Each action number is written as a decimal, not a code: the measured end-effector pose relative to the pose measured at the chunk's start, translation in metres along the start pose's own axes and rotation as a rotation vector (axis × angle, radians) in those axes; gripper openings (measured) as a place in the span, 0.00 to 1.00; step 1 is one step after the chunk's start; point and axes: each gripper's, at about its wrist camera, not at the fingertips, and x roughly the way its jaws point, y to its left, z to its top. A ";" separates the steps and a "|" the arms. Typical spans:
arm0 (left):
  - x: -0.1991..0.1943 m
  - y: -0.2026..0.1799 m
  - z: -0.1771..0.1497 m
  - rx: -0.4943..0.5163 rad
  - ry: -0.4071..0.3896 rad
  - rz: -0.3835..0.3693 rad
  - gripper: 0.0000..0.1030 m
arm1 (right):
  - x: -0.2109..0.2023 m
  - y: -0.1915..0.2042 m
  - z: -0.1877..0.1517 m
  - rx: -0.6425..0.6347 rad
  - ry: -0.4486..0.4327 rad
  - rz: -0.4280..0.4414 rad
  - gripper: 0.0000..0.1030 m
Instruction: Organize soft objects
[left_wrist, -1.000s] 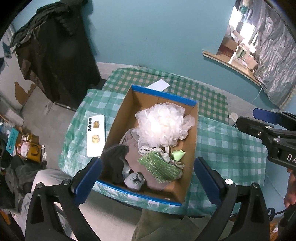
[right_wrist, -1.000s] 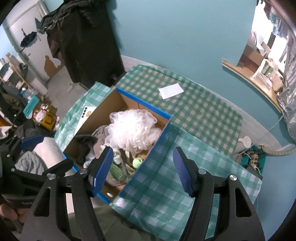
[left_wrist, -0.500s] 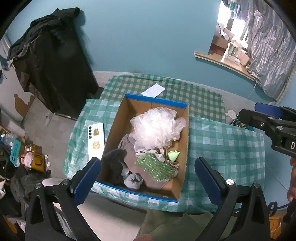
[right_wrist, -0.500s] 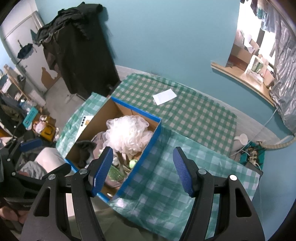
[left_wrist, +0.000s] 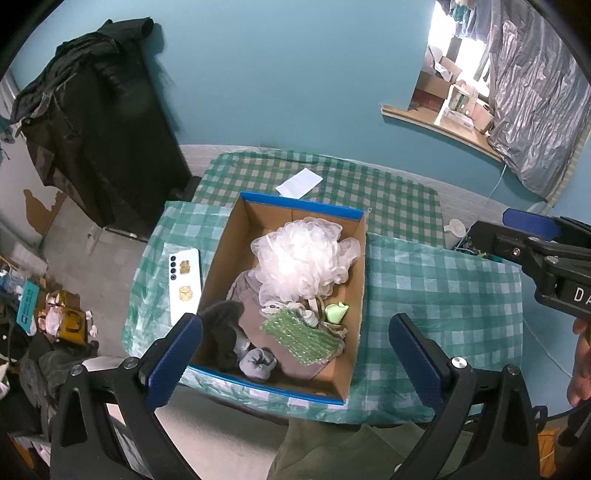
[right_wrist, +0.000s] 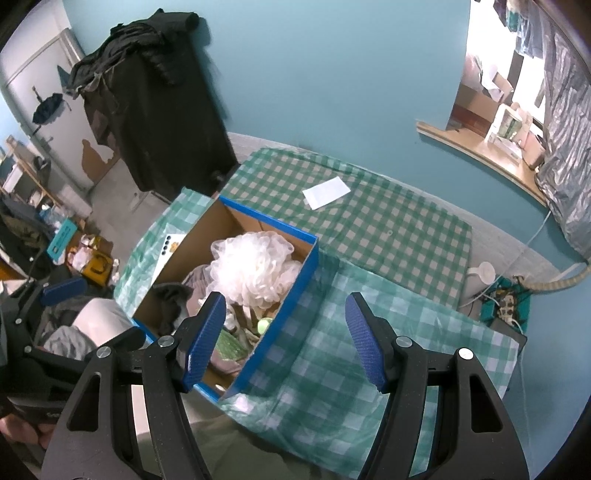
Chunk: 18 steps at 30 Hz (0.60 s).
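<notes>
A cardboard box with blue rims (left_wrist: 301, 205) (right_wrist: 306, 266) stands on the green checked table. It holds a white mesh bath puff (left_wrist: 304, 264) (right_wrist: 255, 266), a green bubble-wrap piece (left_wrist: 299, 334), a small pale green item (left_wrist: 335, 312), a brown cloth (left_wrist: 258, 321), a dark sock (left_wrist: 223, 328) and a grey sock ball (left_wrist: 258, 362). My left gripper (left_wrist: 291, 362) is open and empty, high above the box's near end. My right gripper (right_wrist: 286, 341) is open and empty, high above the box's right wall.
A white phone (left_wrist: 184, 280) lies on the table left of the box. A white paper (left_wrist: 299, 182) (right_wrist: 326, 192) lies behind the box. A black coat-covered stand (left_wrist: 99, 129) is at the left. Cluttered floor lies left of the table; a power strip (right_wrist: 506, 299) lies on the floor at the right.
Both grippers have risen and drawn back from the box, which now looks smaller and farther. Both stay open and empty. Nothing in the box has moved.
</notes>
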 end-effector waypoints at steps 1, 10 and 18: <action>0.000 -0.001 0.000 -0.001 0.001 -0.002 0.99 | 0.000 -0.001 0.000 0.002 0.000 0.000 0.65; 0.003 -0.010 -0.001 0.000 0.005 -0.004 0.99 | 0.000 -0.009 -0.003 0.005 0.004 -0.006 0.65; 0.005 -0.015 -0.003 -0.005 0.016 0.002 0.99 | -0.002 -0.012 -0.005 -0.004 0.007 0.000 0.65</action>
